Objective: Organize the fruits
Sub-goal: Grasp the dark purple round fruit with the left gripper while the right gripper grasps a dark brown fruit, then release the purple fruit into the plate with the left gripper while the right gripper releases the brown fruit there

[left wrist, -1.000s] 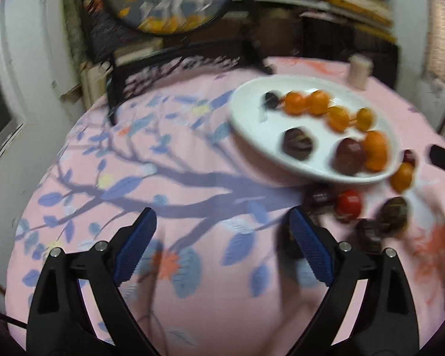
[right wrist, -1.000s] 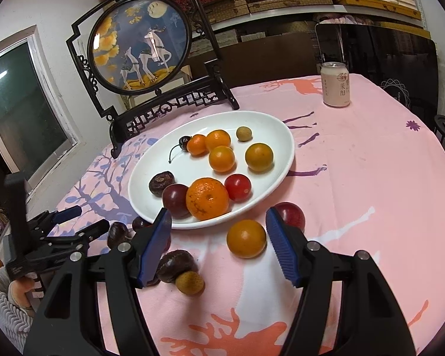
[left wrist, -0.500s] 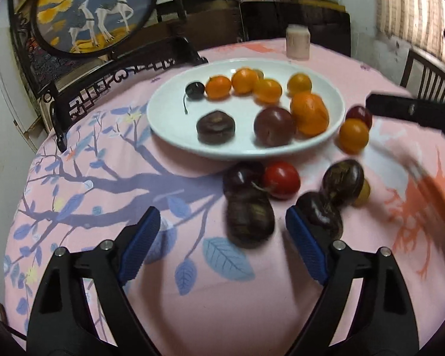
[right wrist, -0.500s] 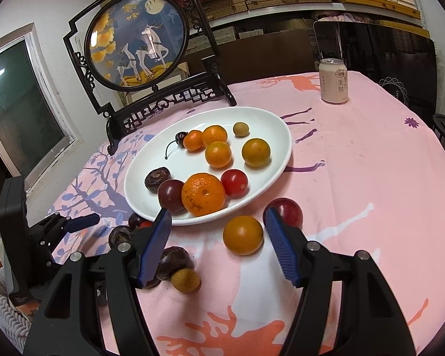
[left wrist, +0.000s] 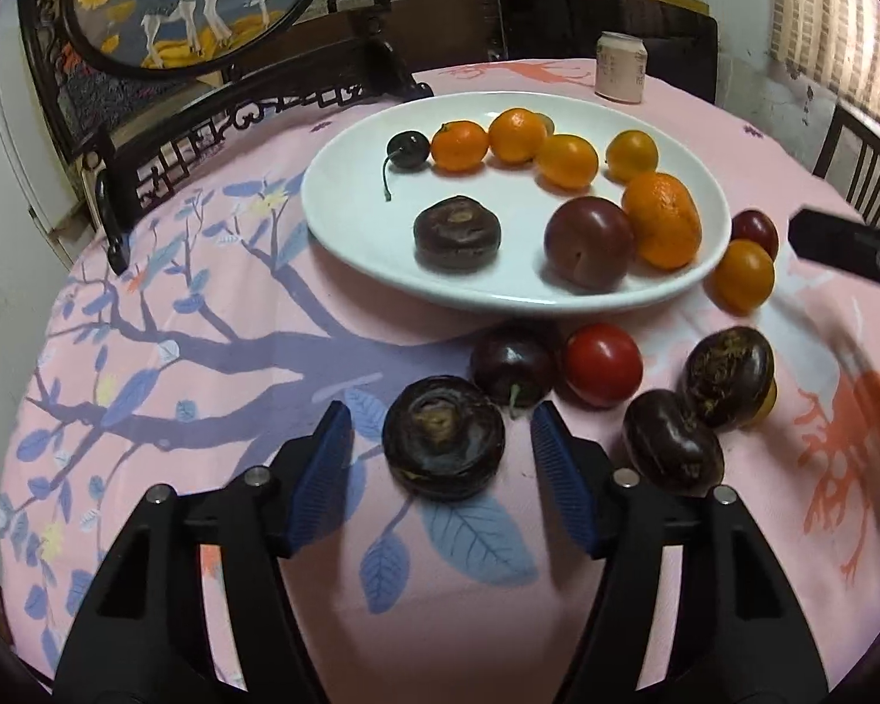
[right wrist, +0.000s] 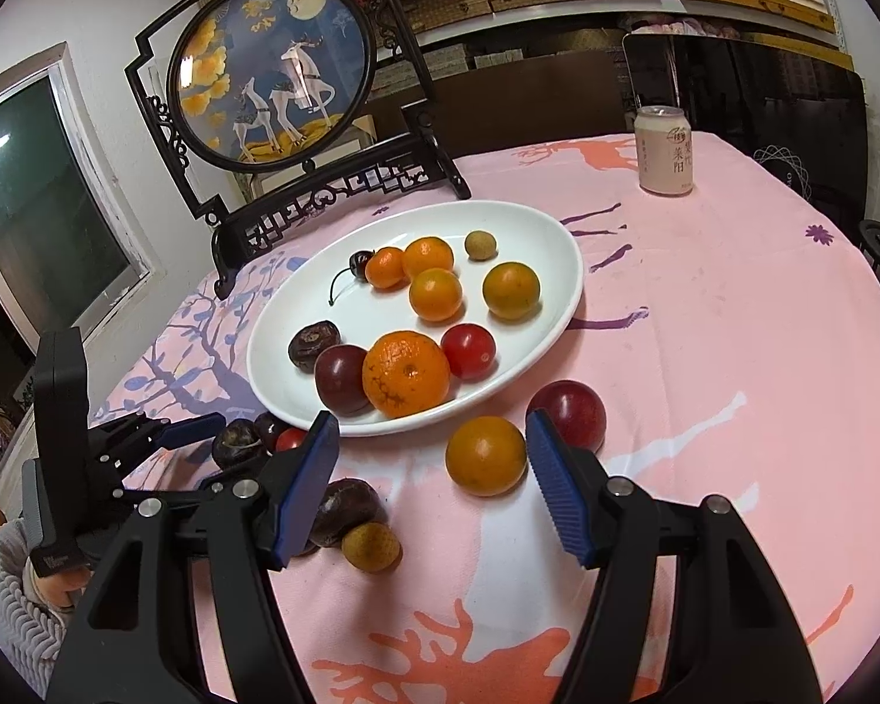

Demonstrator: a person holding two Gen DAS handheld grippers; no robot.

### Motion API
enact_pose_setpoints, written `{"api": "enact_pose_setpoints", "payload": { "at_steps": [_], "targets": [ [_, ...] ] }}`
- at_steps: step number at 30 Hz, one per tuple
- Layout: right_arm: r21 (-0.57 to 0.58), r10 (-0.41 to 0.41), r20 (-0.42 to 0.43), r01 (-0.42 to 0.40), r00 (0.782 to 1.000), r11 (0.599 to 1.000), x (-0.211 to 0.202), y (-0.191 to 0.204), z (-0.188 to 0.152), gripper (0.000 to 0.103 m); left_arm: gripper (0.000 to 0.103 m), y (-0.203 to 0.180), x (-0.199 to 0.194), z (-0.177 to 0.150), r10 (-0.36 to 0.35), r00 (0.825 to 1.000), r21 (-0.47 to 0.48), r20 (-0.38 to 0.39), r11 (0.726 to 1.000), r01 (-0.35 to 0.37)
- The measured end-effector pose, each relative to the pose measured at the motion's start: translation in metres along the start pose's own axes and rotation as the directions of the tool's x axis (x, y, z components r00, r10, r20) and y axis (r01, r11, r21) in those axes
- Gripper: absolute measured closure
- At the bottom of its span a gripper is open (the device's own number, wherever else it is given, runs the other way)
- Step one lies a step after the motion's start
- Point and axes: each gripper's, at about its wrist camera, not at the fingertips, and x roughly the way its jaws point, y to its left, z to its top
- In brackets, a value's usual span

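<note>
Glossy white glazed plate (right wrist: 557, 305), smooth and bright. Matt printed pink cloth (right wrist: 704, 352) covers the table. The dark chestnut-like fruit (left wrist: 443, 437) looks rough and dull; the red tomato (left wrist: 603, 365) shines. Ribbed blue pads (left wrist: 322, 469) on matt black plastic.

Black claws (left wrist: 440, 457), blue ribbed pads (left wrist: 560, 484)

1. The right gripper (left wrist: 850, 249) was cut off by the left view's right edge.
2. A yellow fruit (left wrist: 767, 402) sat mostly hidden behind a dark fruit (left wrist: 727, 376).
3. Streaks near the right edge were blurred.
</note>
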Motion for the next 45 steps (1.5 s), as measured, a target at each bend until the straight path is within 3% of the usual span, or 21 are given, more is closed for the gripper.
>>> {"api": "enact_pose_setpoints", "payload": {
  "at_steps": [1,2,5,8,12,14,21,23,28,37,45],
  "targets": [
    [0.001,0.001,-0.003,-0.001,1.000,1.000,0.001,0.000,0.000,0.037,0.047,0.002,0.001,0.000,-0.012,1.000,-0.008,-0.006,1.000,0.012],
    [0.003,0.001,-0.005,-0.001,1.000,1.000,0.001,-0.001,0.000,0.037,0.062,0.002,0.001,0.001,-0.028,1.000,-0.013,-0.007,1.000,0.028],
    [0.007,0.009,-0.010,-0.009,1.000,1.000,0.000,-0.002,0.000,0.037,0.063,-0.001,0.000,-0.001,-0.020,1.000,-0.007,-0.002,1.000,0.020],
    [0.012,0.067,-0.033,-0.067,0.997,0.998,-0.004,0.003,-0.005,0.037,0.063,-0.001,-0.004,-0.003,0.002,1.000,-0.004,0.010,1.000,-0.002],
    [-0.089,0.095,-0.071,-0.101,0.993,0.991,0.000,0.029,-0.020,0.037,0.063,0.004,-0.005,-0.003,0.022,1.000,-0.028,0.008,0.999,-0.022],
    [-0.132,0.070,-0.090,-0.081,0.994,0.988,0.008,0.038,-0.025,0.046,0.062,0.005,-0.002,-0.003,0.016,1.000,-0.036,-0.004,0.999,-0.016],
    [-0.082,0.082,-0.175,-0.097,0.981,0.992,0.040,0.034,-0.027,0.050,0.062,0.005,0.000,-0.002,0.017,1.000,-0.036,-0.009,0.999,-0.017],
    [-0.040,0.117,-0.193,-0.127,0.974,0.991,0.045,0.029,-0.027,0.059,0.062,0.005,0.000,-0.002,0.012,1.000,-0.040,-0.010,0.999,-0.012],
    [-0.040,0.125,-0.162,-0.133,0.979,0.990,0.038,0.028,-0.028,0.067,0.063,0.006,-0.001,-0.003,0.003,1.000,-0.048,-0.001,0.999,-0.003],
    [-0.009,0.126,0.032,-0.125,0.992,0.992,-0.007,0.017,0.001,0.067,0.063,0.011,-0.028,0.023,0.034,0.995,-0.073,0.095,0.997,-0.027],
    [0.033,0.058,0.052,-0.060,0.997,0.998,0.042,0.012,0.062,0.065,0.060,0.023,0.013,0.083,0.050,0.996,-0.164,0.074,0.986,-0.037]
  ]
}}
